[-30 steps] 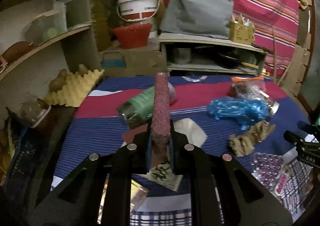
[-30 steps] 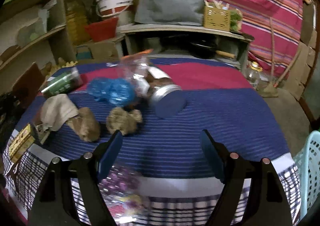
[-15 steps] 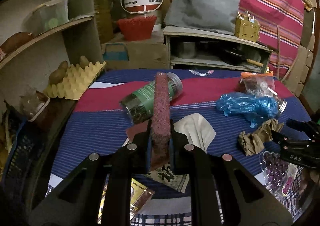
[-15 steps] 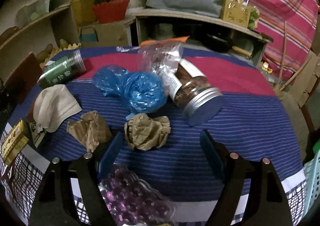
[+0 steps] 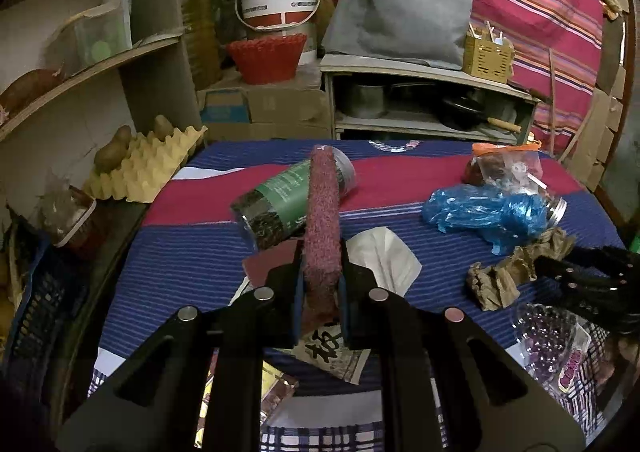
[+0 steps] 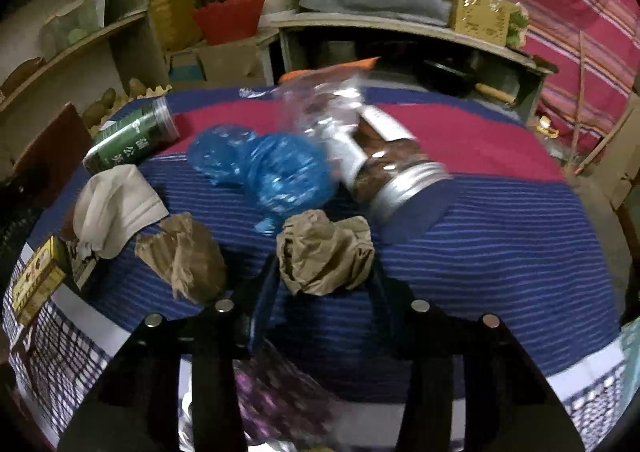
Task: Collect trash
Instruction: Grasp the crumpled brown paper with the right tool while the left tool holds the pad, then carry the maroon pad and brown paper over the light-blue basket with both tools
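Observation:
My left gripper [image 5: 320,268] is shut on a dark red scouring pad [image 5: 322,212], which stands edge-on and upright between its fingers above the striped tablecloth [image 5: 192,252]. In the right wrist view a crumpled brown paper ball [image 6: 324,252] lies between the fingers of my right gripper [image 6: 322,284]. Its jaws are closing, the pads close beside the ball without squeezing it. A second brown paper wad [image 6: 184,256] lies just left of it. In the left wrist view the right gripper [image 5: 588,272] shows at the right edge, over the brown paper [image 5: 496,284].
Behind the ball lie a blue plastic bag [image 6: 280,172], a jar on its side [image 6: 400,172] and a clear bag [image 6: 320,104]. To the left are a green canister [image 6: 132,136], a white cloth [image 6: 112,208] and a yellow box [image 6: 36,284]. A purple blister tray [image 6: 276,392] sits under the gripper.
My right gripper has moved forward and down to the brown paper ball, and its jaws have narrowed around it. The left gripper still holds the pad in the same place.

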The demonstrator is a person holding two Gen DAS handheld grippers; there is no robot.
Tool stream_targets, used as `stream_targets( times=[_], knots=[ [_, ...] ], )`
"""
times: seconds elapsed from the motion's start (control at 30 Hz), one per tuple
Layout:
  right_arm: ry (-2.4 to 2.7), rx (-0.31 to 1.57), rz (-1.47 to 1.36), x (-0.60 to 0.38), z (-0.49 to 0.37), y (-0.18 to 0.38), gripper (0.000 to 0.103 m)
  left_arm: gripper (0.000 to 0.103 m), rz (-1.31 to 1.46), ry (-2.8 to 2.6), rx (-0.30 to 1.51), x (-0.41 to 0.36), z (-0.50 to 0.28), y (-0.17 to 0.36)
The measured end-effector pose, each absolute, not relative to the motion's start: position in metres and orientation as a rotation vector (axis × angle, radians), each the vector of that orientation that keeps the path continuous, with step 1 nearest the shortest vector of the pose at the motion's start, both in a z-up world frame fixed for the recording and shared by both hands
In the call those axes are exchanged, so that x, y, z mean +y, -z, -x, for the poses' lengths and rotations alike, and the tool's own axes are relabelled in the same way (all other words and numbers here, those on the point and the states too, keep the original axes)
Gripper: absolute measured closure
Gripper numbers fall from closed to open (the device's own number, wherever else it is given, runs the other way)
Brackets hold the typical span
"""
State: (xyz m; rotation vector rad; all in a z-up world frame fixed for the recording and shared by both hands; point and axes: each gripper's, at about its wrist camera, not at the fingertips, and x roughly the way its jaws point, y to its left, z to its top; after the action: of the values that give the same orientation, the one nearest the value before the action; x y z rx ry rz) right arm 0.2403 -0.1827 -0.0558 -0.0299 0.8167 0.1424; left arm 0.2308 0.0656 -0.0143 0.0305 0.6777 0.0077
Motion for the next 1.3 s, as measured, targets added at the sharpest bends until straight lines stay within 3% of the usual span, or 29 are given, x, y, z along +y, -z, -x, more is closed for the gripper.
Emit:
stream_targets(
  times=[0.4,0.7,1.3],
  knots=[
    [-0.074,0.646,-0.013,-0.254,-0.174,-0.001,0.059,0.091,-0.069,0.074,0.624,0.021,-0.203,-0.005],
    [0.026,0.578,-0.019,-0.323,-0.109,-0.037,0.059,0.091,-0.069,0.265,0.57,-0.061,-0.167,-0.034],
    [0.304,0.577,-0.11,-0.476,-0.028,-0.015,0.059,0.091,-0.181,0.53,0.617,-0.251,-0.131,-0.013]
  ],
)
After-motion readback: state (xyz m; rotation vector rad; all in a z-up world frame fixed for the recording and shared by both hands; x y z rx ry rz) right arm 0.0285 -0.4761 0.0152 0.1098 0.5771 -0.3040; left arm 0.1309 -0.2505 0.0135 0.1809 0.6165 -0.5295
